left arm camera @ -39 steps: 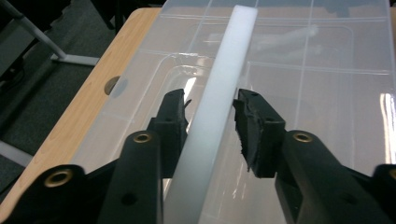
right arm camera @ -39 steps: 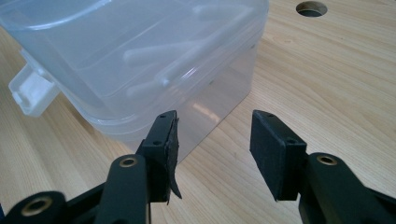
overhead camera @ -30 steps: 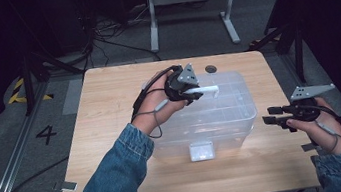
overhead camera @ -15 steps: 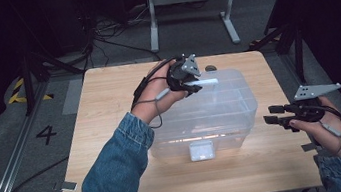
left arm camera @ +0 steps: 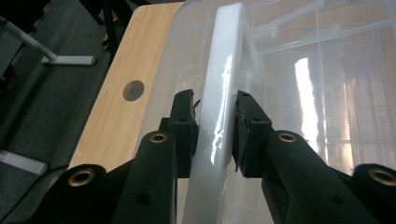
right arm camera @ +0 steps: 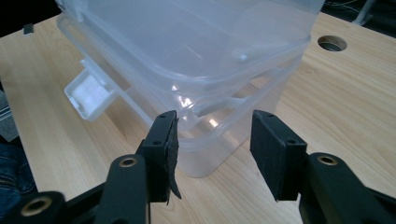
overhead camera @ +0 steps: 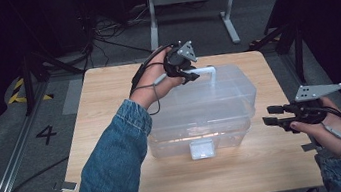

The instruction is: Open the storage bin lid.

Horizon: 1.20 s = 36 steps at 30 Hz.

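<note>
Wooden table (overhead camera: 110, 114) bears a clear bin (overhead camera: 202, 122); left gripper (overhead camera: 186, 71) clamps its white handle (overhead camera: 204, 72), right gripper (overhead camera: 274, 115) gapes.

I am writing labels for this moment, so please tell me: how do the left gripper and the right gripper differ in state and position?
The left gripper is shut on the white handle on top of the clear plastic box; the right gripper is open and grips nothing. The left gripper is raised above the far part of the box, while the right gripper waits beside its right corner, apart from it. Both have two black jaws and are hand-held.
</note>
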Available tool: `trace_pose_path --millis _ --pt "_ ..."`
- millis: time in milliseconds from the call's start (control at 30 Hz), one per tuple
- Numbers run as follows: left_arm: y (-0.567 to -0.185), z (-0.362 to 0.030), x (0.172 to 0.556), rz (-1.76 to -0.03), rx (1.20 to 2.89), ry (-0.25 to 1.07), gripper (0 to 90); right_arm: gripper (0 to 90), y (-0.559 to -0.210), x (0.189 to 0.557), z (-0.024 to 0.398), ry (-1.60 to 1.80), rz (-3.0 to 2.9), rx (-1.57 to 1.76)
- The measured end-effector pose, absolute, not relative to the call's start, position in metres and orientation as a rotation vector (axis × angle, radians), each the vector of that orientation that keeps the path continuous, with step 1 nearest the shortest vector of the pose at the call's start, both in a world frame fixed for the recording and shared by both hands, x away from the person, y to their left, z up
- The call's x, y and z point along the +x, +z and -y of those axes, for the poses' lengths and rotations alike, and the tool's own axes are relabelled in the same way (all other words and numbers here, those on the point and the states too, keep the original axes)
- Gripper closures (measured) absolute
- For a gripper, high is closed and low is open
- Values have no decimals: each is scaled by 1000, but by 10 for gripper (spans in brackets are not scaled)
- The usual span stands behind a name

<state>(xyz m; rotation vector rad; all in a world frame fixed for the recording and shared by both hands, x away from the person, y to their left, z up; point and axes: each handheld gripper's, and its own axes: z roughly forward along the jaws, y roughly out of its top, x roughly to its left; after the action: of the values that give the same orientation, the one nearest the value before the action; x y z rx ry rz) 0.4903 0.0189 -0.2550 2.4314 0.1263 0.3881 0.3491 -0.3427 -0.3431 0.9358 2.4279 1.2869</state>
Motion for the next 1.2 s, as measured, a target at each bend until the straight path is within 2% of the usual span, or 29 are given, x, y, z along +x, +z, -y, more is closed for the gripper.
trace_pose_path --millis 200,500,767,1200 --pt "-248 -17 501 -118 2460 401 726 528 -341 348 344 1307 -2423 928" --pt "-243 -16 515 -130 2478 349 732 540 -344 350 330 1318 -2470 868" --pt "-242 -15 523 -131 2476 341 736 546 -355 355 307 1300 -2555 784" --pt "-237 -13 534 -113 2493 302 739 550 -364 362 292 1288 -2586 688"
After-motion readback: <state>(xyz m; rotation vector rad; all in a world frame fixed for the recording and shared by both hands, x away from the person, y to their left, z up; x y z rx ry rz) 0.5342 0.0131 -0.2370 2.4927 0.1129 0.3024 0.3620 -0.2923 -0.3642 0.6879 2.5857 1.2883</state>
